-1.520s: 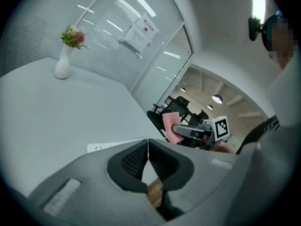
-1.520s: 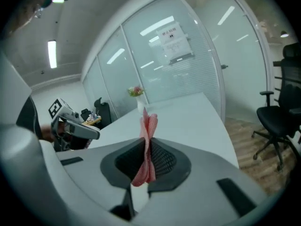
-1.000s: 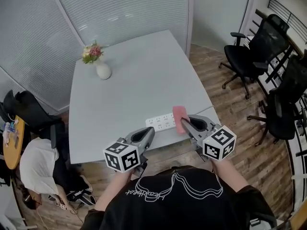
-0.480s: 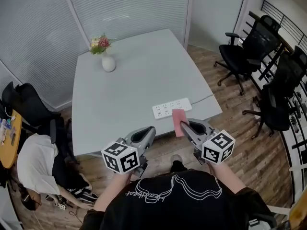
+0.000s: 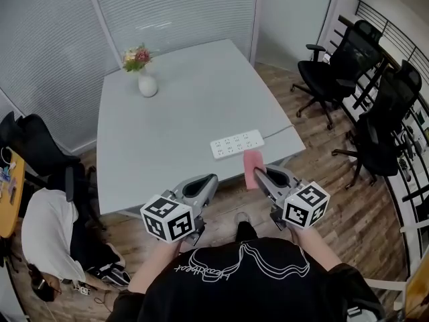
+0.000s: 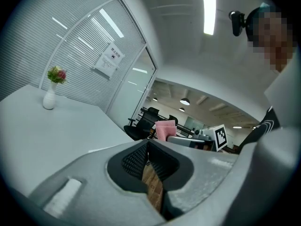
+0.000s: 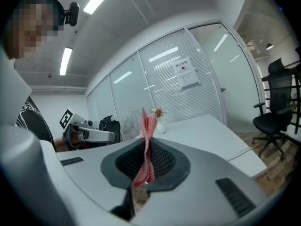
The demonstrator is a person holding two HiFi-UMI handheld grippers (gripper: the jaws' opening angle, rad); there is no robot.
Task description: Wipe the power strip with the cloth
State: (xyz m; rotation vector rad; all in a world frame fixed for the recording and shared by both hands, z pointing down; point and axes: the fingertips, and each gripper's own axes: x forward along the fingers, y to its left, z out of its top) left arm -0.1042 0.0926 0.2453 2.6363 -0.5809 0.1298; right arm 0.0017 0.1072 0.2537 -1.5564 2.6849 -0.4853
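Observation:
A white power strip lies near the front edge of the grey table, its cable running right. My right gripper is shut on a pink cloth, held off the table just short of the strip; the cloth stands up pinched between its jaws. My left gripper hangs lower left, off the table's front edge, jaws closed together with nothing in them. From the left gripper view the pink cloth and the right gripper show to the right.
A white vase of flowers stands at the table's far left. Black office chairs stand on the wood floor at the right. A chair with bags and clothing is at the left. Glass walls with blinds lie behind.
Both grippers have drawn back from the table toward me; the cloth has come off the strip's right end and now hangs short of the table edge. The view shifted.

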